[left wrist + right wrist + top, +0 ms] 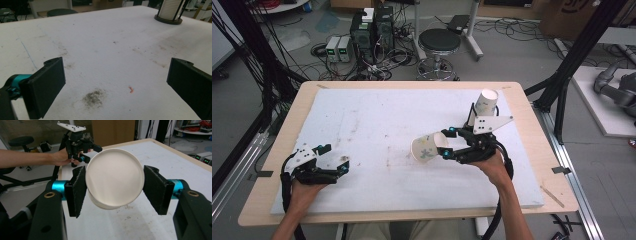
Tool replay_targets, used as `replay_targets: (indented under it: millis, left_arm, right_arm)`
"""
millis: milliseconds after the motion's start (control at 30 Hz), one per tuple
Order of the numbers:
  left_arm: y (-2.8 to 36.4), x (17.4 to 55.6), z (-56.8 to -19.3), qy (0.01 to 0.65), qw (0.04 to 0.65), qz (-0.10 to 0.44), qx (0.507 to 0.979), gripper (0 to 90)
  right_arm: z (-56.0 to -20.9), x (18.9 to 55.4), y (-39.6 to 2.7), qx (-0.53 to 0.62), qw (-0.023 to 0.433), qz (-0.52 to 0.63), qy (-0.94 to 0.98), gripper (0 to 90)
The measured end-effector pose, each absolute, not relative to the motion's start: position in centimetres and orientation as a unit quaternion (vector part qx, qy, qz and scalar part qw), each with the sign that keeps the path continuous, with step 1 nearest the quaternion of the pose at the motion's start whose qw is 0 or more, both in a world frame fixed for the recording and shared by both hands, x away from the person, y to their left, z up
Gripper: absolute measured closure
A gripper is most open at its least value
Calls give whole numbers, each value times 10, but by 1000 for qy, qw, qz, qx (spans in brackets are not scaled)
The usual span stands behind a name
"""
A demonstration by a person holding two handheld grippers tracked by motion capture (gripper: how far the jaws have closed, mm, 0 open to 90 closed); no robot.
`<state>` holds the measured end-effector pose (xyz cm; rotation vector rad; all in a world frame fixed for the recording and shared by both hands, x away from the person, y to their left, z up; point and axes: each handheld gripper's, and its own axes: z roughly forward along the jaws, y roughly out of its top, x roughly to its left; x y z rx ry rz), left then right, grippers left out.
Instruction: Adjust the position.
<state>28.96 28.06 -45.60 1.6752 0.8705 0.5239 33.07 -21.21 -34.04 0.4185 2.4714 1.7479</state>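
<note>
- One paper cup (430,147) lies sideways in the right gripper (447,142), off the white board (377,125), right of the board's middle; its jaws pinch the cup near the base, one pad on each side.
- Cup wall carries a pale green-and-grey print; no lettering can be read on it.
- Right gripper view looks at the cup (115,178) round end-on, plain white, between the two black pads (78,191).
- Right hand (492,167) grips the tool from behind, forearm coming up from the bottom edge.
- Second cup (486,102) sits on a dark stand at the board's far right, just beyond the right gripper.
- Left gripper (334,157) rests at the board's near left corner, held in the left hand (304,192), jaws spread wide on nothing.
- Left gripper view shows stained board (105,50) between its parted jaws, and the stand (170,12) far off.
</note>
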Motion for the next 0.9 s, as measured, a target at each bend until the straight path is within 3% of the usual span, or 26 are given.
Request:
replay_targets:
  millis: [500, 900]
  left_arm:
    - [282, 292, -455, 351, 567, 196, 719, 18]
    - [267, 303, -428, 284, 590, 145, 742, 18]
  right_arm:
    - [-342, 333, -212, 136, 36, 570, 810, 385]
    - [-342, 337, -206, 125, 28, 571, 811, 385]
